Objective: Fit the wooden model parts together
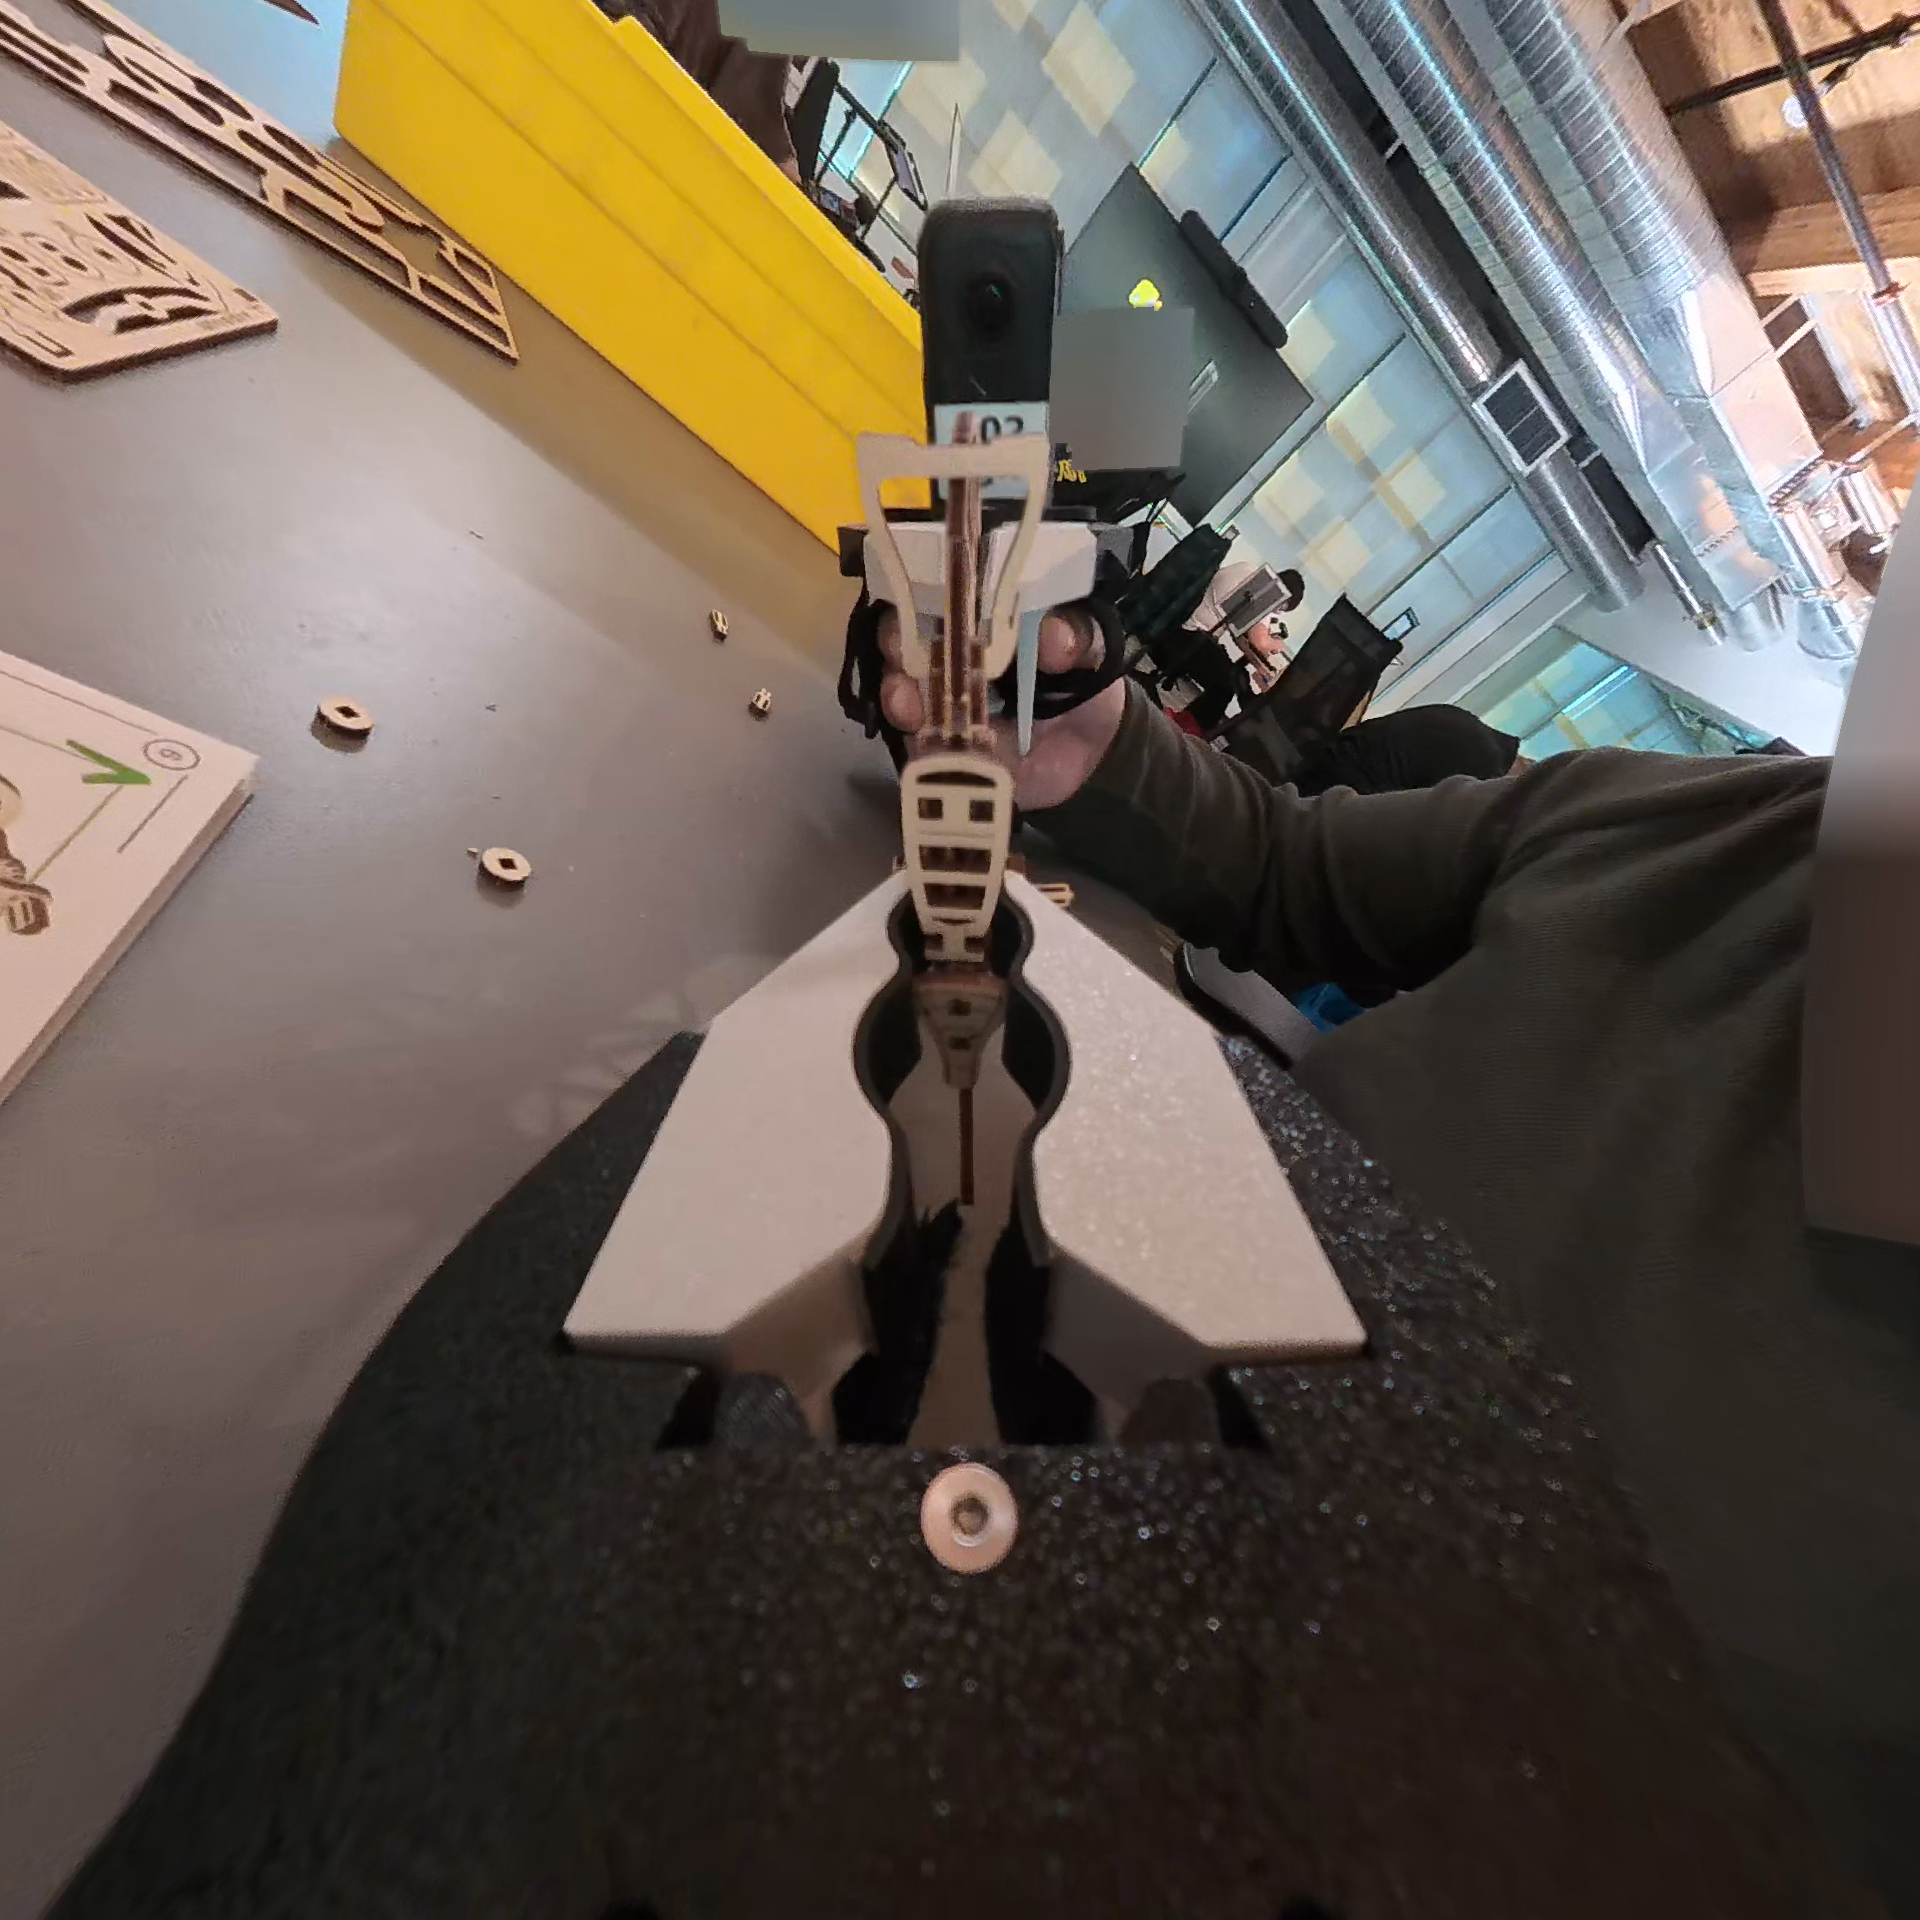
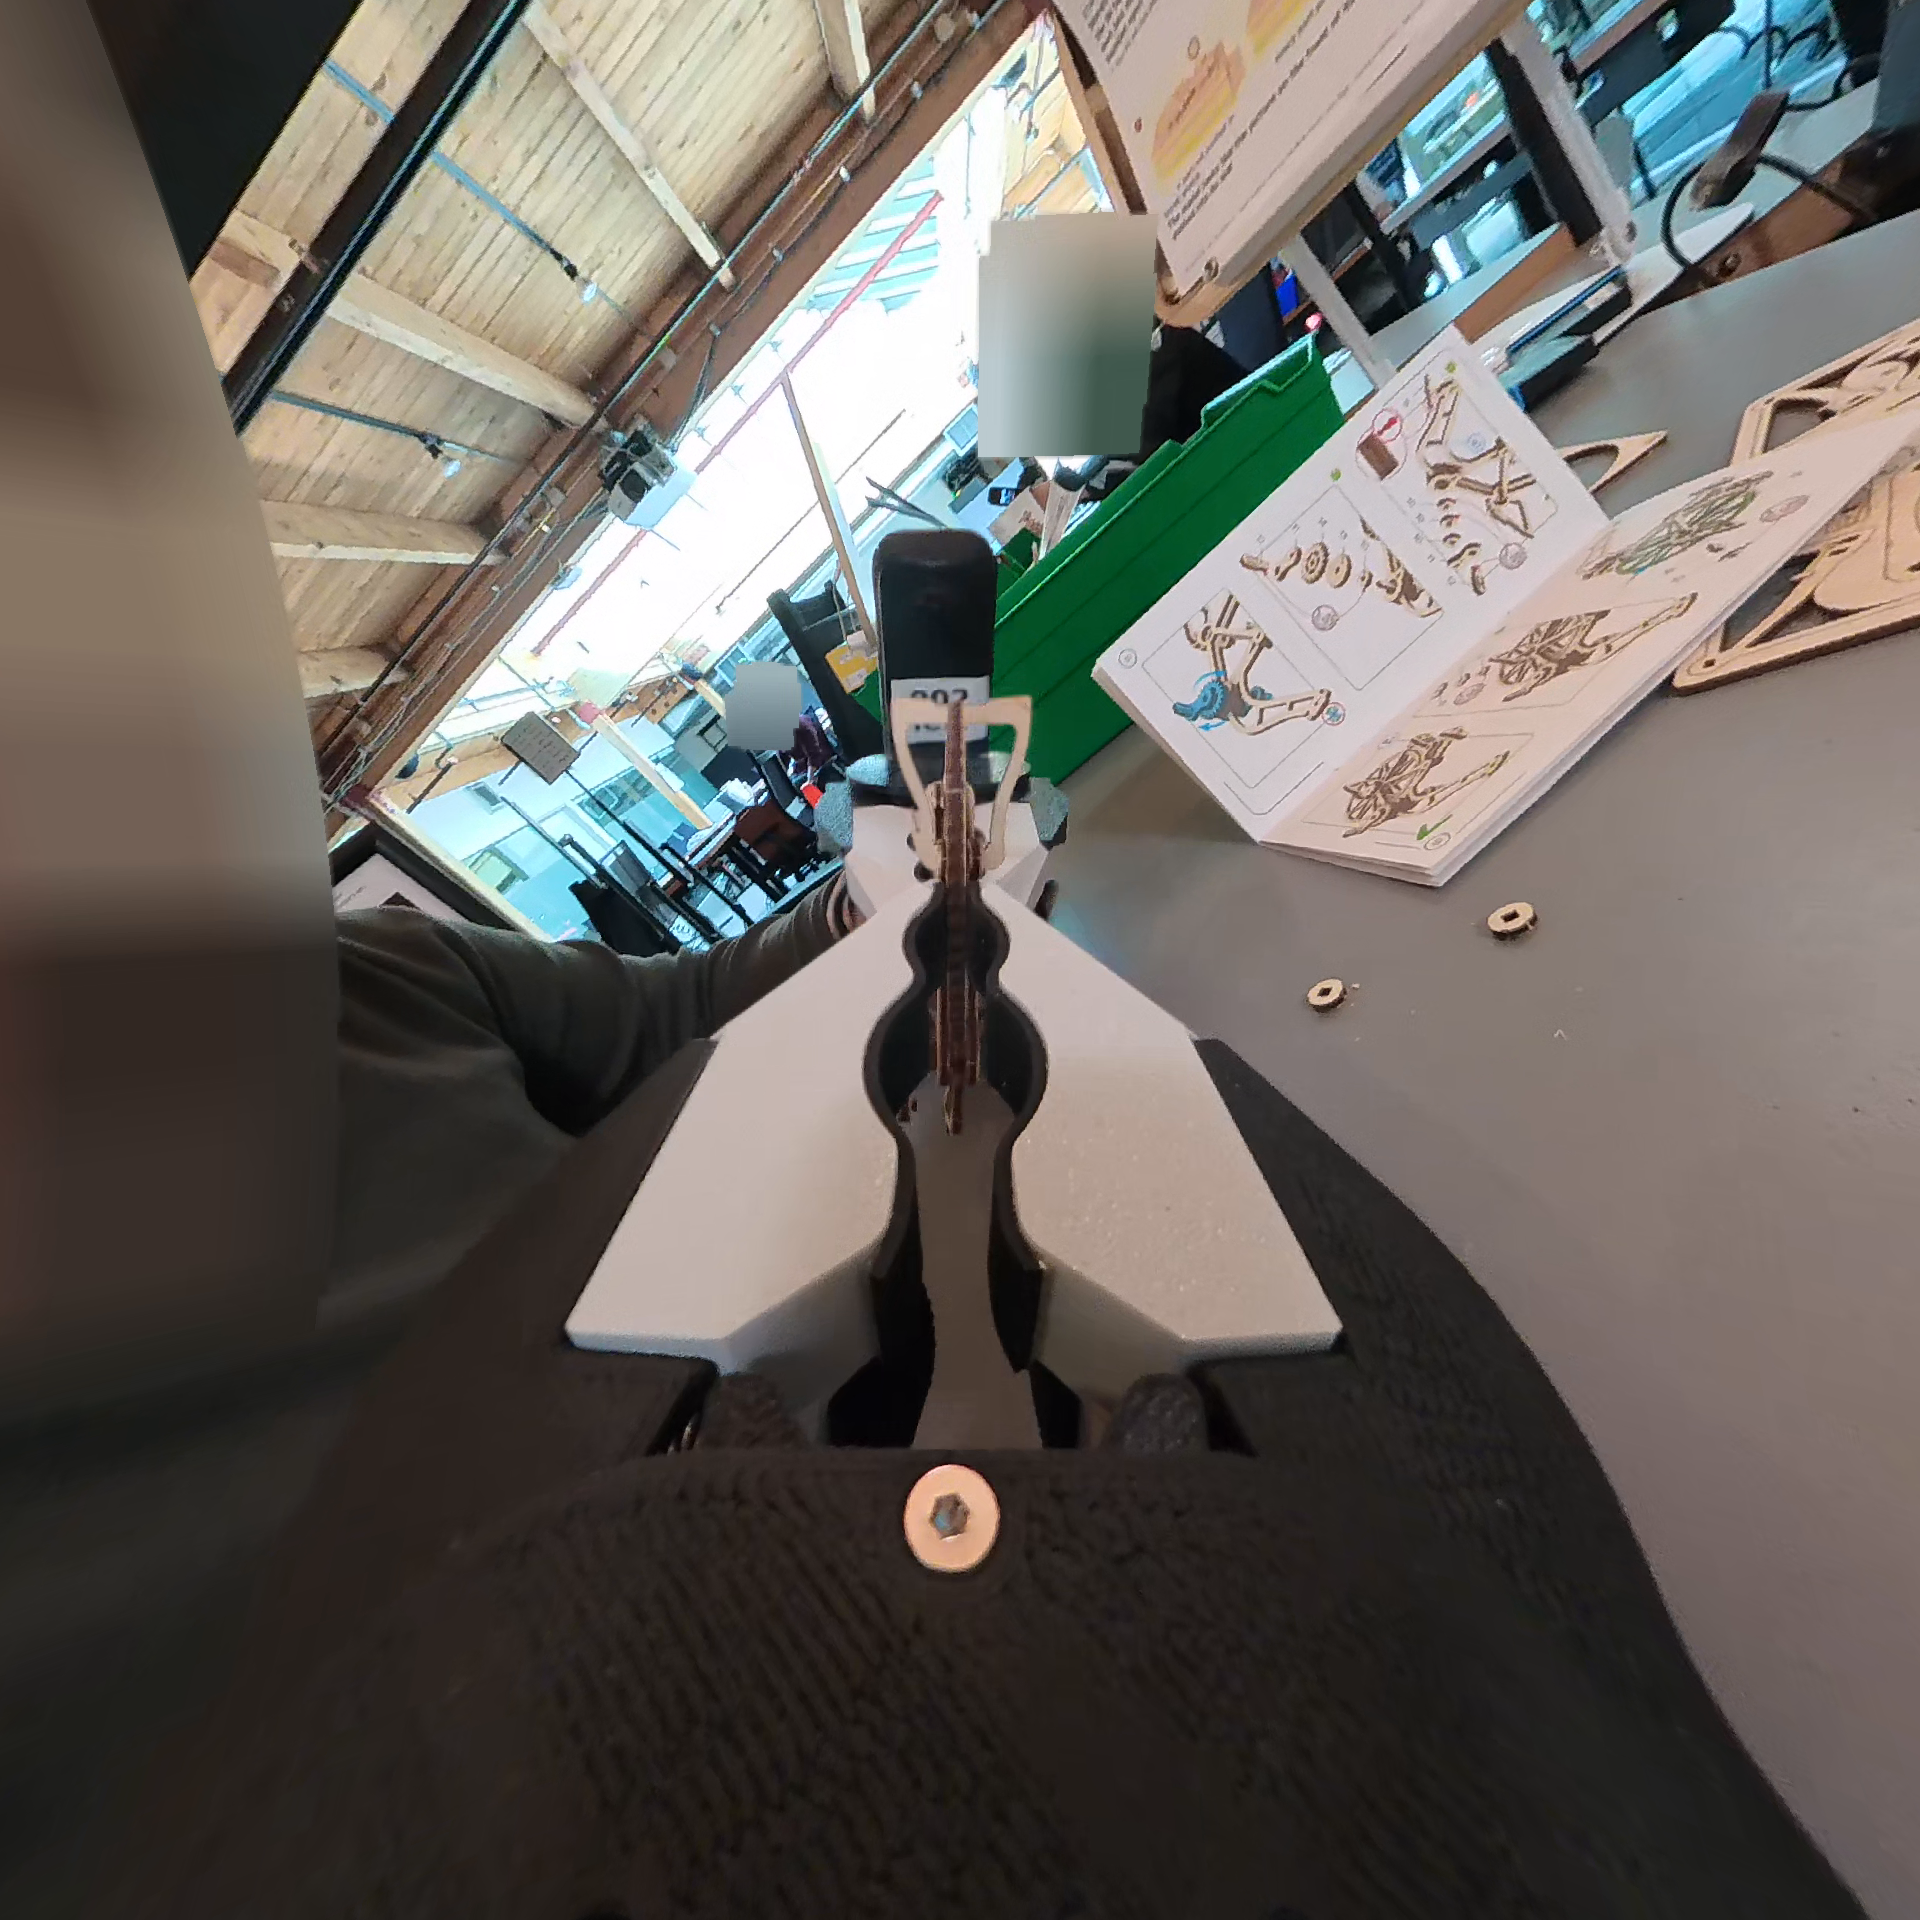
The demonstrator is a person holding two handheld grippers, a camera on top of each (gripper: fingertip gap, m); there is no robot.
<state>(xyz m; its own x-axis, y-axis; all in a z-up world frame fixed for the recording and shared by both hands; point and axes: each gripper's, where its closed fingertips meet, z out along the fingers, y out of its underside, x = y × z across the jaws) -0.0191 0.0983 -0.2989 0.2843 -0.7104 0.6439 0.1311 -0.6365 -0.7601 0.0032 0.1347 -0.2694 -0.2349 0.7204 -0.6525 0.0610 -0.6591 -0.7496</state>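
Grey table [image 2: 1662, 1091] runs under both views, grippers raised above it and facing each other tip to tip. Yellow bin [image 1: 623, 208] sits along the far table edge in the left wrist view; green bin [image 2: 1122, 561] on the far side in the right wrist view. Open instruction booklet [image 2: 1403, 665] lies flat on the table, to the right of the right gripper's line. Cut-out plywood sheets [image 1: 135, 281] lie near the yellow bin, more at the right edge of the right view. Left gripper [image 1: 954, 914]: white fingers drawn in narrow, clamped on the wooden model part [image 1: 956, 821], a thin laser-cut assembly seen edge-on. The part sticks straight out past the fingertips and reaches the opposing gripper, whose fingers sit around its far end; a hand [image 1: 1049, 717] in a dark sleeve holds that gripper. A pale wire-like frame piece rises at the far end of the part. Right gripper [image 2: 951, 925]: fingers likewise close together, pinching the same part edge-on between the tips, the left gripper just beyond and touching the piece. Two small wooden washers [image 2: 1328, 995] lie loose on the table, right of the right gripper, apart from each other. A few tinier wooden bits [image 1: 761, 701] are scattered near the left gripper's far side.
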